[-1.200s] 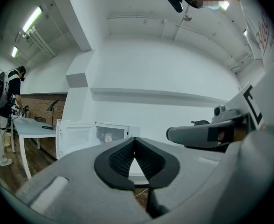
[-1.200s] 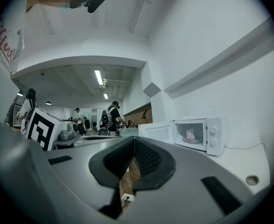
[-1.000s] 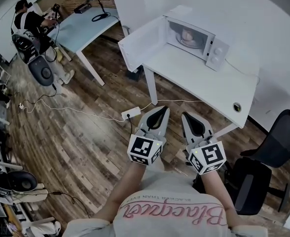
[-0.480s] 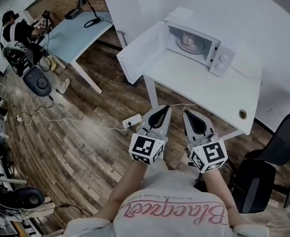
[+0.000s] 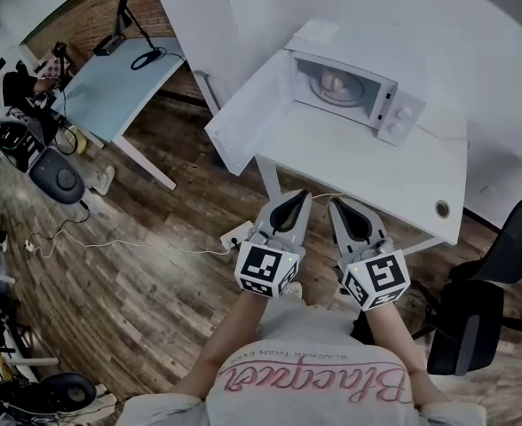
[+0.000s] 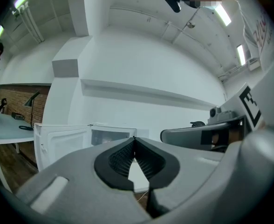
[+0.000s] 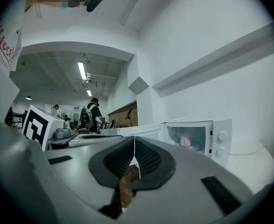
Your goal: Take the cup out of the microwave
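**Both tools shut and empty; cup inside the open microwave at the table's far edge**

The left tool (image 5: 301, 194) and the right tool (image 5: 336, 205) lie side by side, each grey and smooth-shelled with a marker cube at its rear. In each gripper view the two jaws meet at their tips with nothing between them. Behind the tips the black ribbed pads (image 6: 120, 158) curve apart into a leaf-shaped hollow, through which only the background shows.

Both tools hang over the wood-plank floor (image 5: 154, 264), just off the near edge of the white, flat-topped table (image 5: 376, 171), and point toward it.

At the table's far left corner stands the microwave (image 5: 401, 105), a white box with two round knobs (image 5: 394, 114) on its right-hand panel. Its door (image 5: 248, 105) is swung wide open and overhangs the table's left edge.

The cup (image 5: 333, 79), pale pink and cylindrical, stands upright inside the microwave cavity on a round plate (image 5: 350, 94). It is well apart from both tools, across the table's bare top, ahead of their tips.
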Demonstrator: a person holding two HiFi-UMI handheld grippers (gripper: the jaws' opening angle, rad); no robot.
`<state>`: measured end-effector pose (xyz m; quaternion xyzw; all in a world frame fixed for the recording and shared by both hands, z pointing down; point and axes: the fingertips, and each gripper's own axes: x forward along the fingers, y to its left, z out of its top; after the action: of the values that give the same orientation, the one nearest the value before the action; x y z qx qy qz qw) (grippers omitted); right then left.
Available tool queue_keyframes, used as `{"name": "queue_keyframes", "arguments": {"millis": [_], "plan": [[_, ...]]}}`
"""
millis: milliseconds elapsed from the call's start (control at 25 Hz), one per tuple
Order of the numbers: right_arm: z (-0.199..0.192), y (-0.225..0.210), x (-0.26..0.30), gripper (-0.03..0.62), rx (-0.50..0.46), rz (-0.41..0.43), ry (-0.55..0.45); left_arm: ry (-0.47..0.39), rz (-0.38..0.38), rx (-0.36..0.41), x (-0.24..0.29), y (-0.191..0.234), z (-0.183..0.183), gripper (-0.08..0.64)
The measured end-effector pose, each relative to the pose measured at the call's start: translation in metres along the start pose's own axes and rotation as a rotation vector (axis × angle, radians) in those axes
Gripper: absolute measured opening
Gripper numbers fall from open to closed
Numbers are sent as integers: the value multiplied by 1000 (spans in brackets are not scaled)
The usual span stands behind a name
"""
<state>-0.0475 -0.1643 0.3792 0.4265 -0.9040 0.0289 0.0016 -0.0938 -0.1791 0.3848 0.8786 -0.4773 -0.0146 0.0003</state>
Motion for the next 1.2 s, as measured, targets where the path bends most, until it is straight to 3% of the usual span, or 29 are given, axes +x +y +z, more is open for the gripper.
{"name": "queue_keyframes", "arguments": {"millis": [400,1200], "plan": [[-12,5,35,12,-15,-28,40,12,-28,-14,13,37,-14,5],[-20,-24,63,12,-2,-92,67,11,-70,-40,53,61,-21,5]]}}
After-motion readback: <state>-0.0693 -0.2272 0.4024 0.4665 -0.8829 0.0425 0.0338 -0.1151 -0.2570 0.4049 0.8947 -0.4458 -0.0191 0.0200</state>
